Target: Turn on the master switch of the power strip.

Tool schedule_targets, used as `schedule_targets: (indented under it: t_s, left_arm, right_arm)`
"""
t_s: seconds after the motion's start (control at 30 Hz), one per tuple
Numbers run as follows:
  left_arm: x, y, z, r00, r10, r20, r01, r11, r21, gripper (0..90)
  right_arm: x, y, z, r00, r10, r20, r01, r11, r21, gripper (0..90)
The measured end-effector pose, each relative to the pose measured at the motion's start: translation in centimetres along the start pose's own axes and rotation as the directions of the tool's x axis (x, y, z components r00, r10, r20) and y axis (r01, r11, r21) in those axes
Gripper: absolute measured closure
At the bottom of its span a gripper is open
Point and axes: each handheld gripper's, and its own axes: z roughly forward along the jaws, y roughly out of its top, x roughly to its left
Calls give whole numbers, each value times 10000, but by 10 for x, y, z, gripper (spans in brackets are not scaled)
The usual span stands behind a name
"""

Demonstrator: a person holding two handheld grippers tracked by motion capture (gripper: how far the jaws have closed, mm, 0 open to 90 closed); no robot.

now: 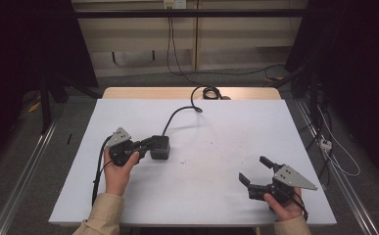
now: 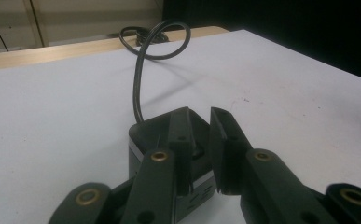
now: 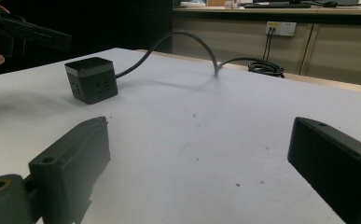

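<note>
We had brought our left gripper (image 1: 145,145) up against the black cube socket (image 1: 159,147), which sat left of centre on the white table (image 1: 216,196) with its cable (image 1: 179,113) trailing to the far edge. Its jaws stood nearly together above the cube's top, clamping nothing. Our right gripper (image 1: 254,170) rested wide open well to the right, so any grasp or move of the cube remained undone.

A lab-like recording room: dark curtains (image 1: 25,44), floor rails (image 1: 23,176), wall sockets (image 3: 281,28), loose cables (image 1: 226,73).
</note>
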Motion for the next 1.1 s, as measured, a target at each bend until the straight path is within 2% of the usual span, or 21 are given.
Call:
schedule_targets:
  t_s: [0.27, 0.4, 0.63, 0.97, 1.1]
  left_arm:
    - [-1, -1, 2, 10000, -10, 66, 9, 10000, 69, 824]
    - [-1, -1, 3, 9997, -211, 85, 211, 9998, 40, 850]
    - [-1, 0, 5, 9999, -99, -58, 100, 9998, 193, 900]
    - [-1, 1, 8, 9995, -307, 28, 307, 9993, 199, 900]
    - [-2, 2, 9, 9996, -276, 73, 275, 9994, 229, 900]
  right_arm:
    - [1, 1, 0, 10000, -36, -31, 35, 10000, -29, 49]
    - [1, 1, 1, 10000, -13, -44, 13, 10000, -30, 49]
    - [1, 0, 1, 10000, -19, -36, 19, 10000, -11, 48]
    - [1, 1, 1, 10000, -3, -28, 3, 10000, -19, 49]
    - [1, 1, 1, 10000, -18, -37, 18, 10000, -12, 49]
